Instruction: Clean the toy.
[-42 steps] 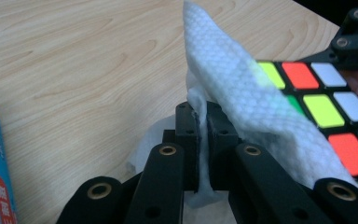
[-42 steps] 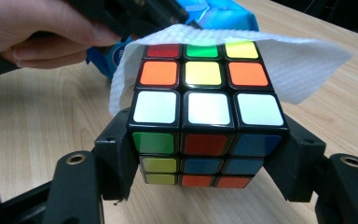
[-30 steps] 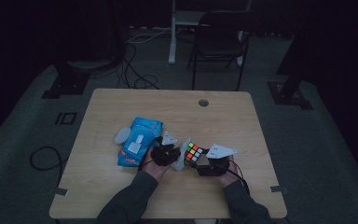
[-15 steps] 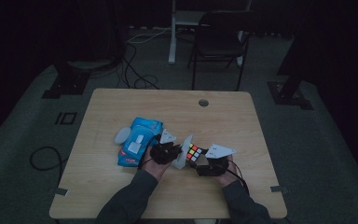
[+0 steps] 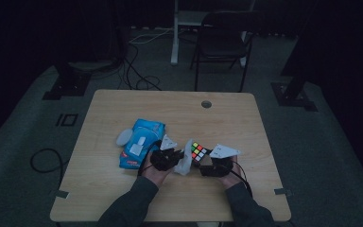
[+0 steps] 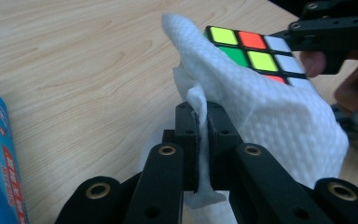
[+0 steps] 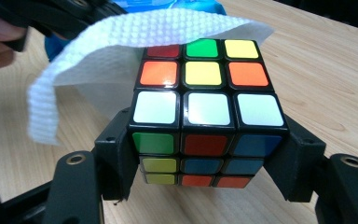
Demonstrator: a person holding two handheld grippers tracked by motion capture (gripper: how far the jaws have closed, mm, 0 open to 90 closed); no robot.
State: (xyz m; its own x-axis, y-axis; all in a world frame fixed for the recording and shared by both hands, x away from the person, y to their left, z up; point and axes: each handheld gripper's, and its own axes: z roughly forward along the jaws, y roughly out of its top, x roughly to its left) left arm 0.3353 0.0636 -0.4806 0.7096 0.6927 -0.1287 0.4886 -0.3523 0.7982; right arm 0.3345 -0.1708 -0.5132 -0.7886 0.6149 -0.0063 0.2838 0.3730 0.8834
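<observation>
Two grippers wipe a puzzle cube.
Left gripper jaws pinch a dimpled white wipe; right gripper jaws clamp the glossy cube.

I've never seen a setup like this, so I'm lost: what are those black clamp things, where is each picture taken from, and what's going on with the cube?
No robot here: a person at a wooden table holds a hand-operated clamp in each hand. The high view looks down from above. Each of the other two pictures comes from a camera riding on one clamp, looking along its black jaws. The left gripper is shut on a white tissue, which drapes over the top of a puzzle cube. The right gripper grips that cube by its two sides. It looks like the cube is being wiped. A blue wipes pack lies on the table to the left.
</observation>
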